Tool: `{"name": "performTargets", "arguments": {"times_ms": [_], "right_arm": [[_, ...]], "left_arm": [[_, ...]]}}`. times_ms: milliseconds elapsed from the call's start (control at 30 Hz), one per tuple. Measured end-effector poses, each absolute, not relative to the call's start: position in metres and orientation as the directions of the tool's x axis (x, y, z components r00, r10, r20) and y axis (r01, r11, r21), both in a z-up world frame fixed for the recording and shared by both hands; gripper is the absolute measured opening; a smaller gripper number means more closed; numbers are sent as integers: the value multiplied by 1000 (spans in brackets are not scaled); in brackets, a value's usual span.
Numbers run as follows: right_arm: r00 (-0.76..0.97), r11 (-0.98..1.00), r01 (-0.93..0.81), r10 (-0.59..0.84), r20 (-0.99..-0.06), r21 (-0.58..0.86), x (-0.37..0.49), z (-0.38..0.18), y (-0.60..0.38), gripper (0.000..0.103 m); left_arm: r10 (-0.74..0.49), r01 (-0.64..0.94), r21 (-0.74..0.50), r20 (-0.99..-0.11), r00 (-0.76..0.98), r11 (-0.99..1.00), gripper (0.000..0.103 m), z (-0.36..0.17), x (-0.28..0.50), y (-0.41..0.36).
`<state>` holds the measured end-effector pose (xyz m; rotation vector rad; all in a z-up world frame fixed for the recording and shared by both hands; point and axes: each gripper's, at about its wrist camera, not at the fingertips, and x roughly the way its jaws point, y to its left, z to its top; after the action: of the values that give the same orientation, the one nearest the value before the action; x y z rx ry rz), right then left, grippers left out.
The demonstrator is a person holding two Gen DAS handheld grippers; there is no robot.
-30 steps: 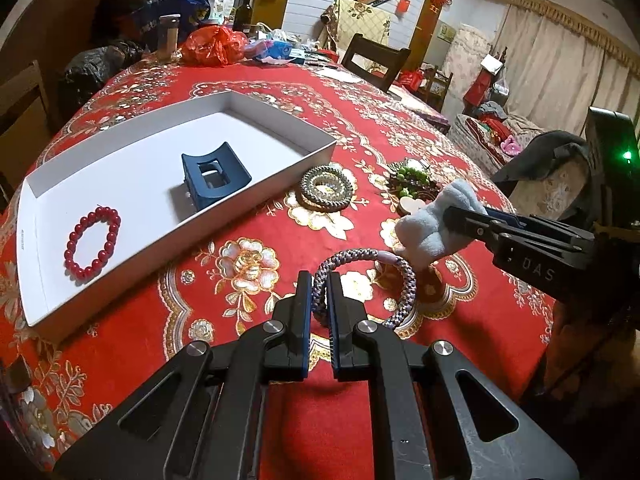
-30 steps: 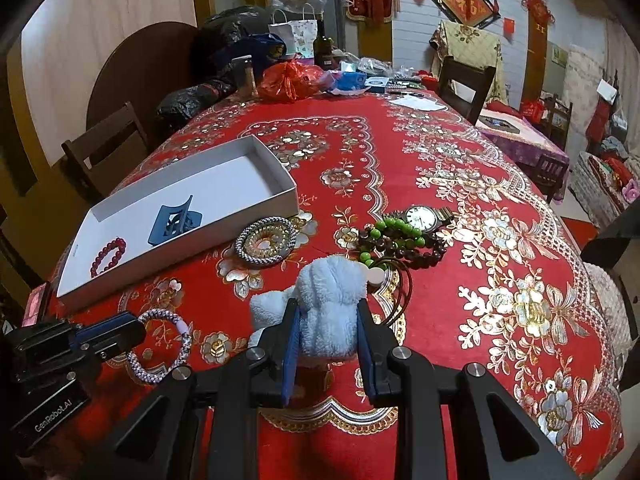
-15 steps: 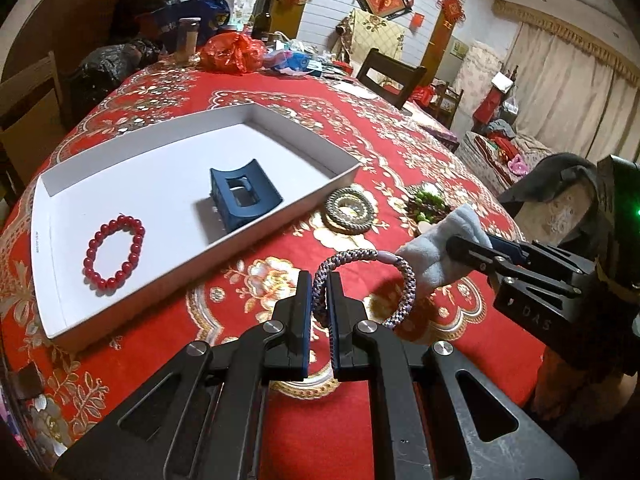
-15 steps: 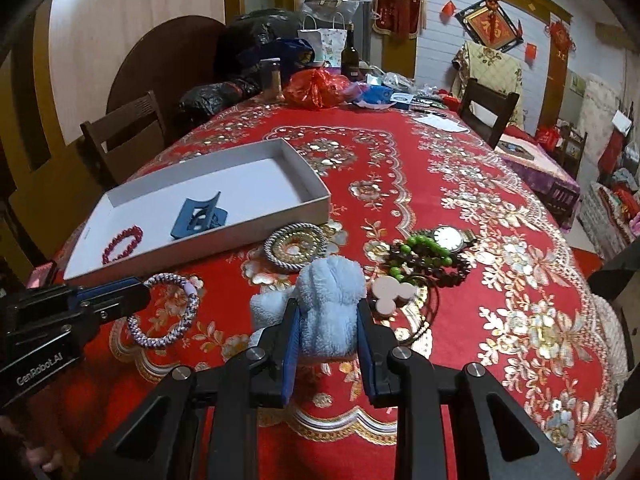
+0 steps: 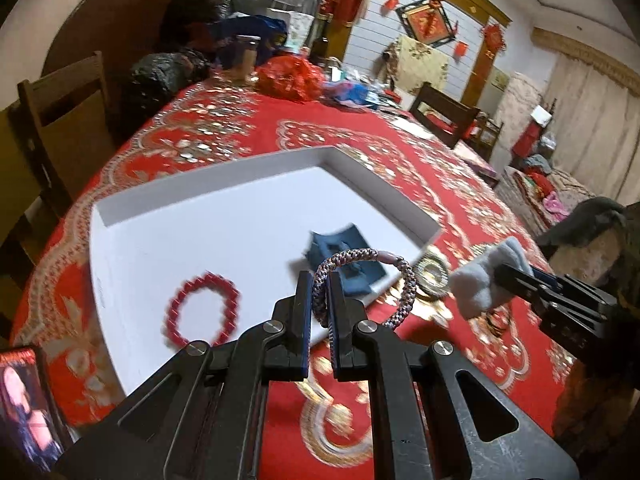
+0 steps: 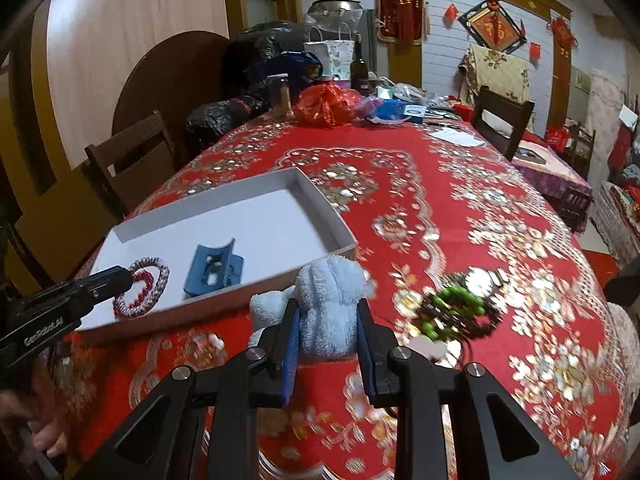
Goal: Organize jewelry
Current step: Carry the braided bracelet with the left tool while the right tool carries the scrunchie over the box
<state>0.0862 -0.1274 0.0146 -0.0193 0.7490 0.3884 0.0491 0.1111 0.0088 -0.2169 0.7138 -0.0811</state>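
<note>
The left gripper (image 5: 319, 300) is pinching a braided bracelet (image 5: 362, 286) between nearly closed fingers, holding it over the near edge of the white tray (image 6: 304, 188) on the table (image 6: 420, 200). The right gripper (image 6: 326, 334) is squeezing a fluffy blue plush (image 6: 330, 304) just beside the tray. A red bead bracelet (image 5: 204, 308) and blue hair claw (image 6: 212, 270) are lying inside.

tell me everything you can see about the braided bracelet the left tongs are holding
The braided bracelet is a closed ring of woven cord in mixed white, blue and reddish strands, with a small pinkish bead or clasp on top. The left tongs pinch its near side, holding it upright in the air over the white tray, touching nothing else.
</note>
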Motion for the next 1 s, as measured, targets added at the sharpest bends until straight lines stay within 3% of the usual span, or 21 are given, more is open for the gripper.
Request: {"name": "performTargets", "arguments": {"times_ms": [467,1000], "right_arm": [[638,910,-377,391,-664,174,152,24,-78,25],[554,928,-339,328,-765,152,199,-17,-52,25]], "left_arm": [[-12,-153,-181,-684,730,972,6,-17,85,138],[41,-205,-127,-748,662,971,6,-39,110,136]]}}
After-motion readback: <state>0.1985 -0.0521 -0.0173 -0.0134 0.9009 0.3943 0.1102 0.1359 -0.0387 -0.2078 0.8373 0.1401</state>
